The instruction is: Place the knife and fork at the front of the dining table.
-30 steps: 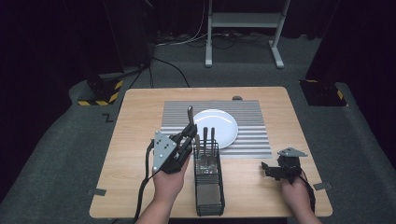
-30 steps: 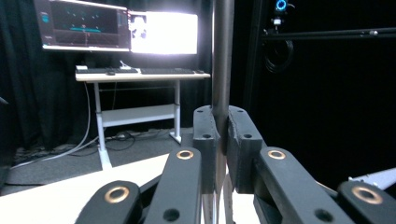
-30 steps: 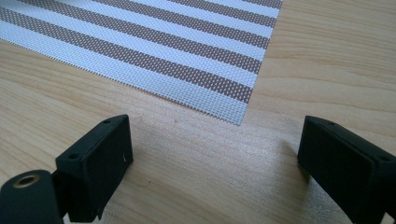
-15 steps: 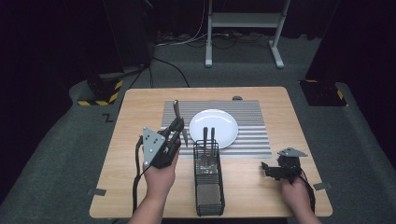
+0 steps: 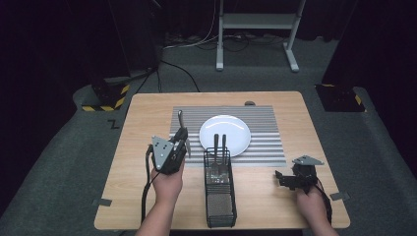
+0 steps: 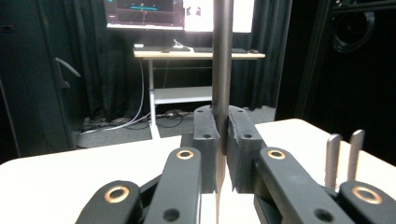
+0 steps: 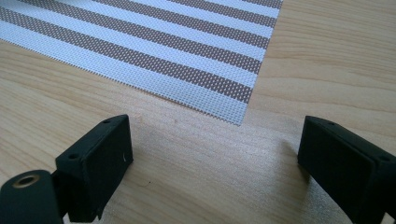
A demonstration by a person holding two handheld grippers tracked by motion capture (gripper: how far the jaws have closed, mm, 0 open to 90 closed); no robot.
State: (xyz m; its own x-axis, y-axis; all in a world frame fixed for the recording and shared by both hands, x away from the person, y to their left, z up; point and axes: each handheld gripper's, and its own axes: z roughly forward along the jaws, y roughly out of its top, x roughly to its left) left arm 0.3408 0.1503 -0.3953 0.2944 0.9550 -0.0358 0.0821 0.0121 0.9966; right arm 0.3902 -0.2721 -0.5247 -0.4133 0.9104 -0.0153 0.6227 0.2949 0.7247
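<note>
One utensil [image 5: 180, 119] stands upright, handle up, clamped in left tongs [image 5: 181, 140].

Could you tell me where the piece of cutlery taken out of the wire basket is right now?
In the high view the cutlery piece stands upright in the left gripper, above the striped mat's left edge, left of the white plate.

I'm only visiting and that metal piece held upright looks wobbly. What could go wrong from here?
The left gripper pinches the utensil low on its handle, so it might tilt or slip out. Lowered carelessly, it could knock the white plate or catch the two handles standing in the wire basket.
</note>
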